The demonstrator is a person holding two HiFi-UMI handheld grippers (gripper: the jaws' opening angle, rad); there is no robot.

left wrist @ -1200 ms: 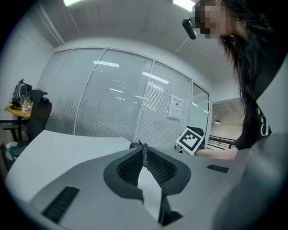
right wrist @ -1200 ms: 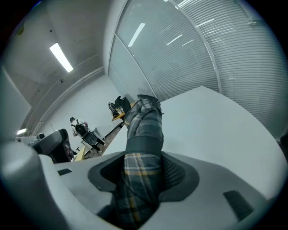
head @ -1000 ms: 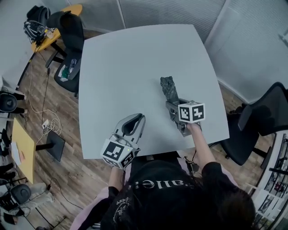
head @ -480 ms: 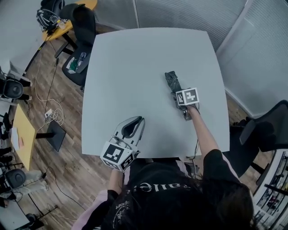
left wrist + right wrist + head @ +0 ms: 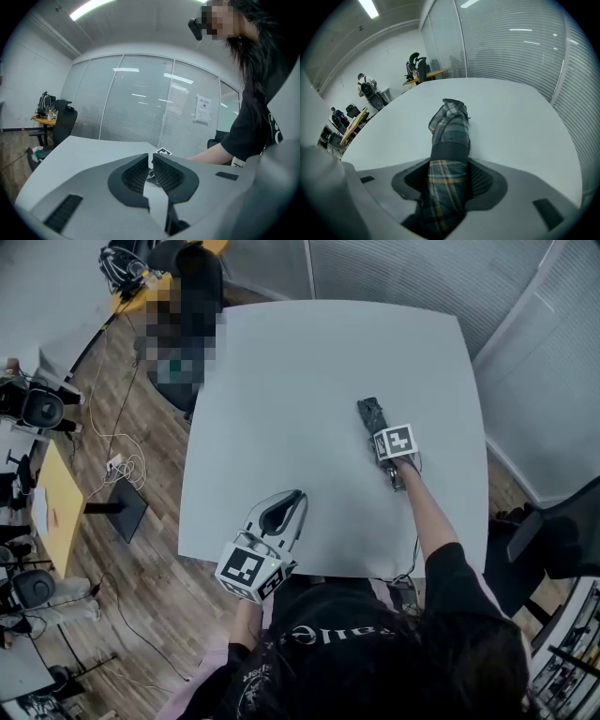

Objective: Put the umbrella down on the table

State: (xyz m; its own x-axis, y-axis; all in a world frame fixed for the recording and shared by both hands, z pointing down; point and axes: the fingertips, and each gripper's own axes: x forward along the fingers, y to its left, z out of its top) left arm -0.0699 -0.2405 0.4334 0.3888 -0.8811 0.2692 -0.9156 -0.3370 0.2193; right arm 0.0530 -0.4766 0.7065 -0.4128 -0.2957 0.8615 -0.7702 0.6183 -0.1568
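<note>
Right gripper (image 5: pixel 449 168) has its jaws clamped round the folded plaid umbrella (image 5: pixel 449 124), pads pressing on either side just below the dark strap that binds the fabric. From the head view the umbrella pokes out ahead of the gripper, low over the right half of the grey table (image 5: pixel 281 381), tilted nose-down; whether its far end touches the top I can't tell.

So I'd call this the lowering step, close to the finish. What it wants next is the handle end brought level so the whole length lies flat, then the jaws eased apart and drawn back without dragging the cloth (that strap could snag on a pad).

Left gripper (image 5: pixel 149 164) hangs near the table's front edge, jaws pressed together or very nearly, with nothing between them.

Writing? Slim pickings. No brand shows on the umbrella. A sheet (image 5: pixel 203 108) is posted on the glass wall, its print too small to read, and the lettering on the person's black shirt (image 5: pixel 323 638) is only partly visible.
</note>
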